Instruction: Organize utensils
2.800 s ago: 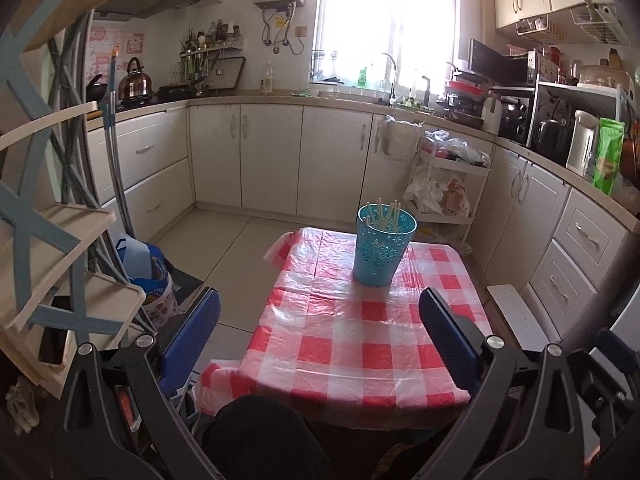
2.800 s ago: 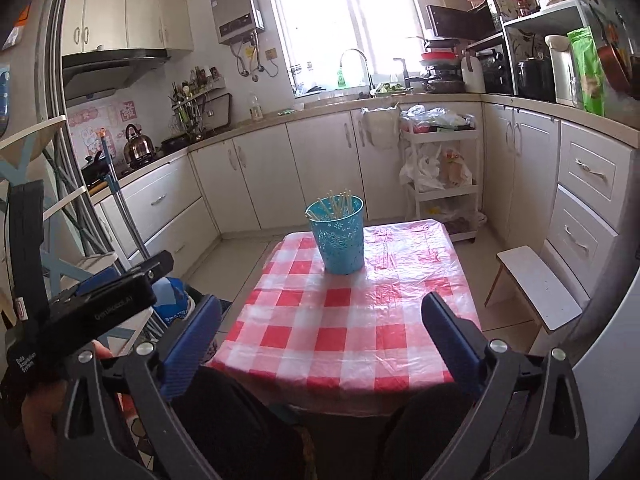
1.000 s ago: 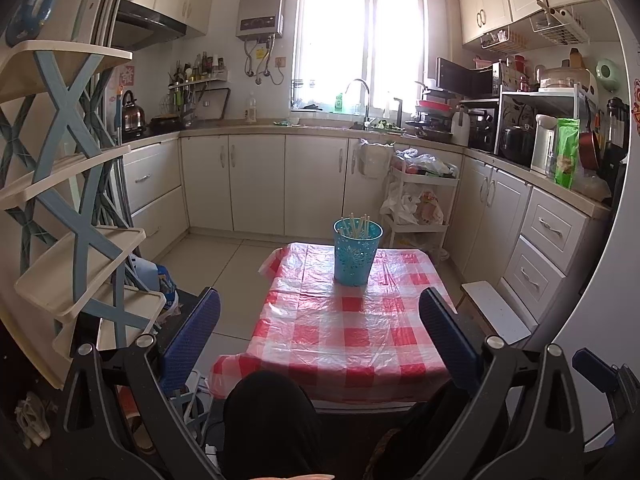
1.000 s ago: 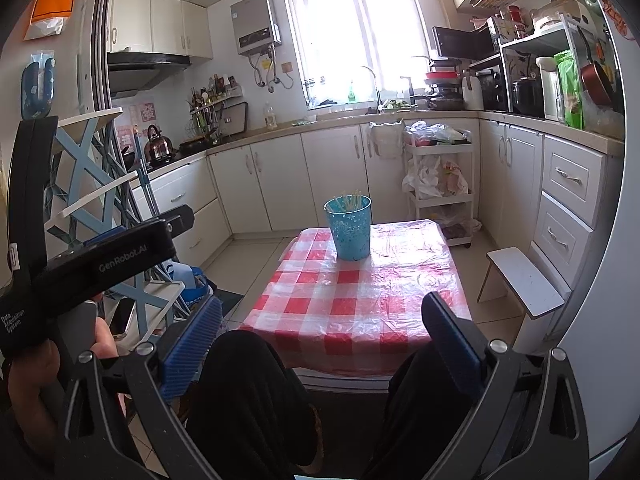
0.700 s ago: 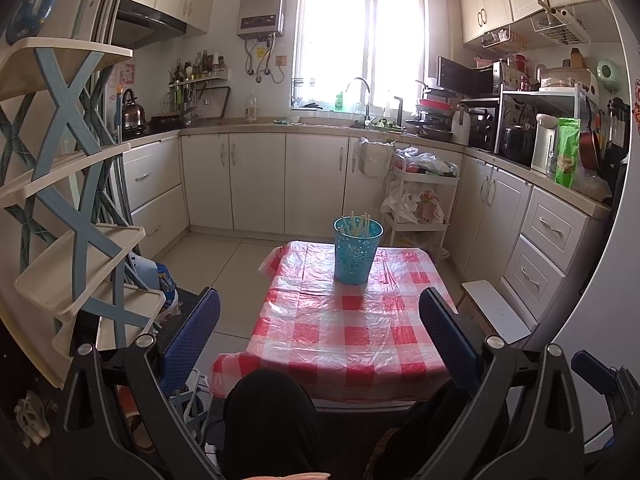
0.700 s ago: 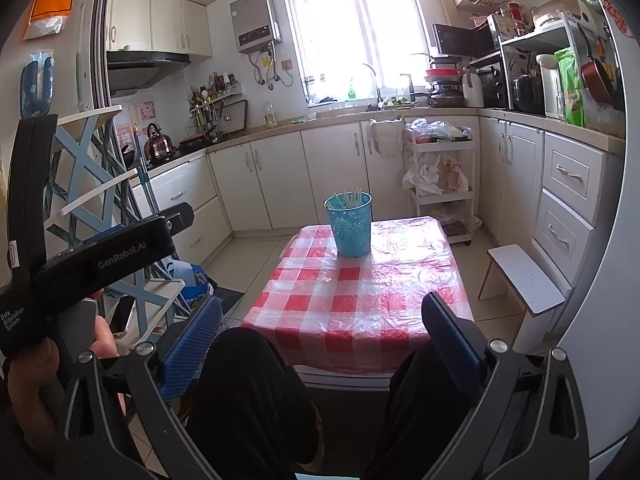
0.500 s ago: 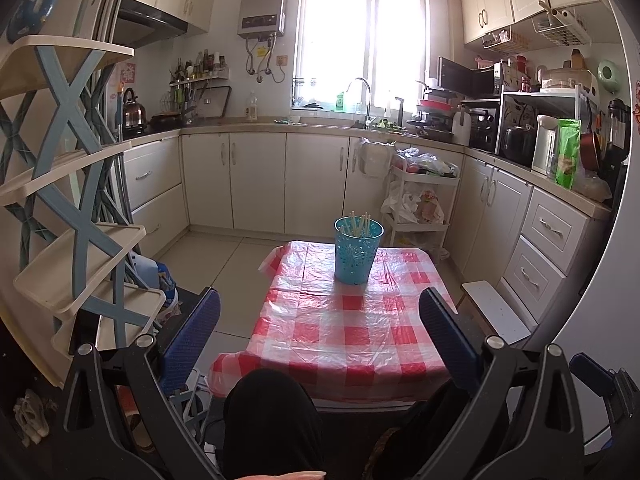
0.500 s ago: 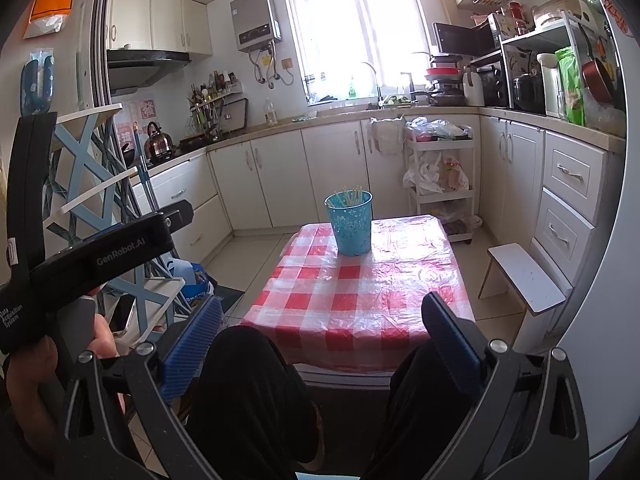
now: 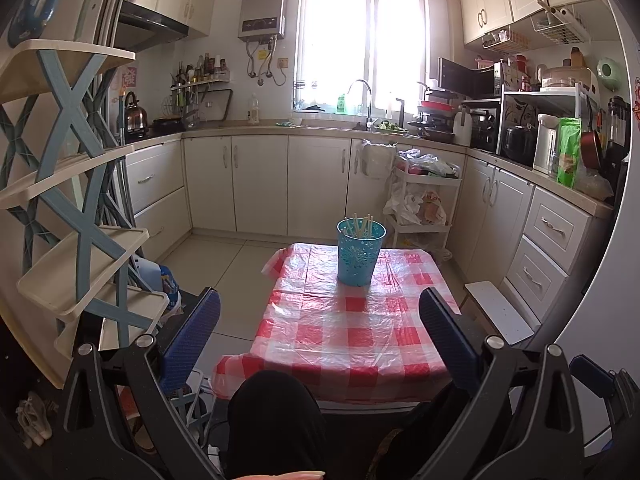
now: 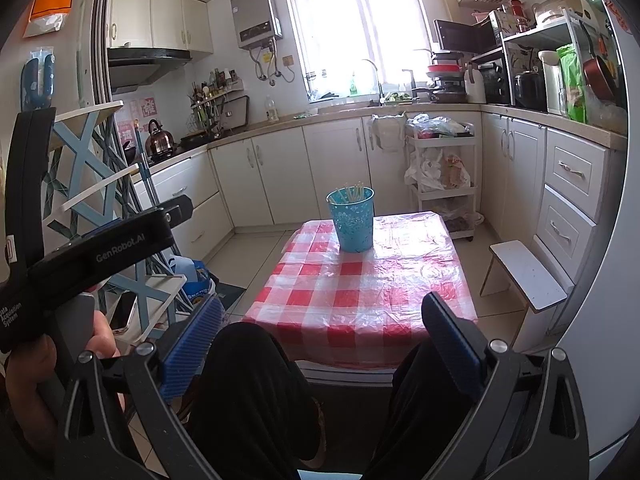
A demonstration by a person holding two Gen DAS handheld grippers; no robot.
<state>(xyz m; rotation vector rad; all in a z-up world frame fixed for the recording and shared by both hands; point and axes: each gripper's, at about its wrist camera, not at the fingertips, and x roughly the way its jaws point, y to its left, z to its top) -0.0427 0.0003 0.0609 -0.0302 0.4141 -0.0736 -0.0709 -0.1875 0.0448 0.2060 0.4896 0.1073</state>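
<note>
Held left gripper (image 9: pixel 319 320) and right gripper (image 10: pixel 322 326) wide apart, empty, well short of table (image 9: pixel 352 336). Chopsticks (image 9: pixel 360 226) stood in blue cup (image 9: pixel 358 256) at far end. My worry: reaching over could tip cup.

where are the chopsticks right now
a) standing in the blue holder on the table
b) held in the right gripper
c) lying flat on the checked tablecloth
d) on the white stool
a: the chopsticks stand inside the blue holder on the table, and both grippers are open and empty.
</note>
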